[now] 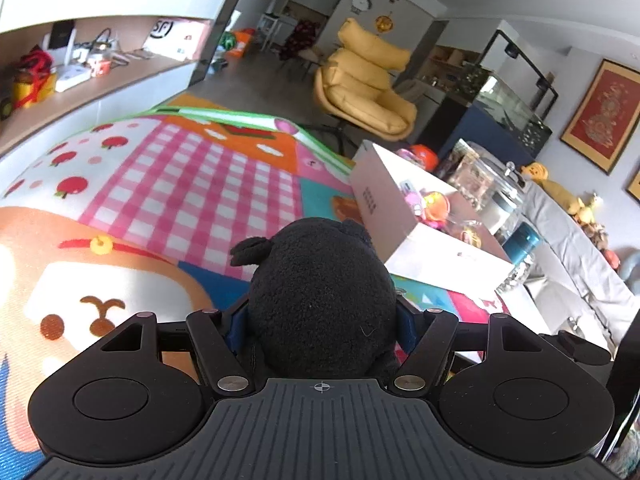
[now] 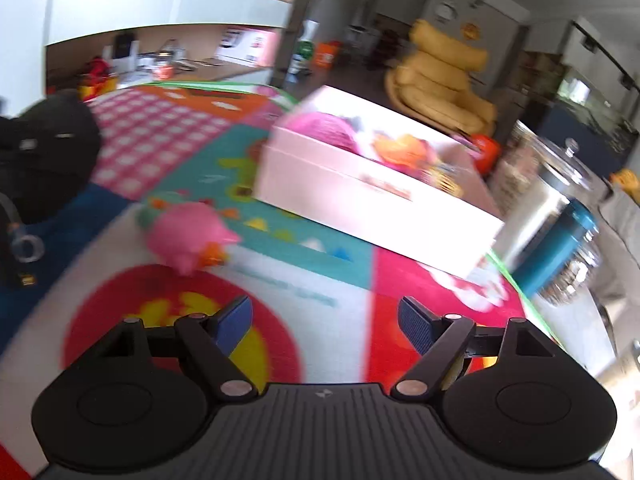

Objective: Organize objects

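A black plush toy (image 1: 320, 304) is clamped between the blue pads of the left gripper (image 1: 322, 326) and is carried above the play mat (image 1: 192, 176). The right gripper (image 2: 325, 326) is spread wide with nothing between its fingers. Just ahead of it, a pink toy pig (image 2: 188, 236) lies on the mat, near the mat's edge on the white box's side. Beyond, the open white box (image 2: 372, 204) stands at that edge, toys already inside. The sorting step appears under way: next, the plush should be brought over the box and let go, and the pig approached.
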`<state>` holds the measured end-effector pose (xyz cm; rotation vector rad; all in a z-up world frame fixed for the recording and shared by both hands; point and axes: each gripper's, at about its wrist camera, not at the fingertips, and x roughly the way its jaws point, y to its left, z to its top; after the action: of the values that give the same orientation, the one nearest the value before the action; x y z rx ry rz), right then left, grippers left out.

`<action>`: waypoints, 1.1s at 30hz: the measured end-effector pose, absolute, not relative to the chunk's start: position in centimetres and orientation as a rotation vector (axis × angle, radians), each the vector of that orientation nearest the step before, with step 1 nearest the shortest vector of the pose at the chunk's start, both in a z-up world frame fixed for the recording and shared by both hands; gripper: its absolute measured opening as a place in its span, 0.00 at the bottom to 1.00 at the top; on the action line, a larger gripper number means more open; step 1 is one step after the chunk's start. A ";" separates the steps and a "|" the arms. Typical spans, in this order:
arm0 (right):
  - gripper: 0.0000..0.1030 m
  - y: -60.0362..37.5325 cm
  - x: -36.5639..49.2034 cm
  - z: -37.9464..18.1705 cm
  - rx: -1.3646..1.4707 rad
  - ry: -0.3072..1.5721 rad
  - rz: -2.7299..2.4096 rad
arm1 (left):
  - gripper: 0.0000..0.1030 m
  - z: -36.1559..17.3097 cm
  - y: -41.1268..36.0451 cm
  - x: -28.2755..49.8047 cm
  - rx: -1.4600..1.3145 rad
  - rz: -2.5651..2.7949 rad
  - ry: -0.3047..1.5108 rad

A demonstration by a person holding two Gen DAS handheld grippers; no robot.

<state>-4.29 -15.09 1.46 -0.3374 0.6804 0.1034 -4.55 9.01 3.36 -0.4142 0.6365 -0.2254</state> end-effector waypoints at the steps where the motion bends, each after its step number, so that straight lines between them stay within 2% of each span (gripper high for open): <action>1: 0.79 -15.7 -4.2 1.6 -0.307 0.690 0.110 | 0.71 3.5 9.0 -4.6 -0.411 -0.219 0.631; 6: 0.87 -17.0 -4.2 2.7 -0.144 0.721 0.216 | 0.71 3.9 9.4 -5.0 -0.417 -0.179 0.627; 14: 1.00 -15.4 -6.0 3.1 -0.167 0.656 0.267 | 0.71 4.1 11.0 -5.5 -0.448 -0.124 0.643; 23: 1.00 -16.0 -6.0 2.1 -0.153 0.696 0.274 | 0.71 3.6 10.3 -5.0 -0.435 -0.125 0.679; 30: 1.00 -12.3 -4.8 1.9 -0.206 0.682 0.280 | 0.71 3.5 10.4 -5.0 -0.436 -0.133 0.674; 33: 0.84 -10.3 -3.9 1.9 -0.230 0.692 0.295 | 0.71 3.5 10.9 -5.2 -0.443 -0.122 0.671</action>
<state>-3.88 -10.34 1.88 -0.2303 0.6917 0.2951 -5.16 10.93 3.54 -0.4427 0.6710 -0.1219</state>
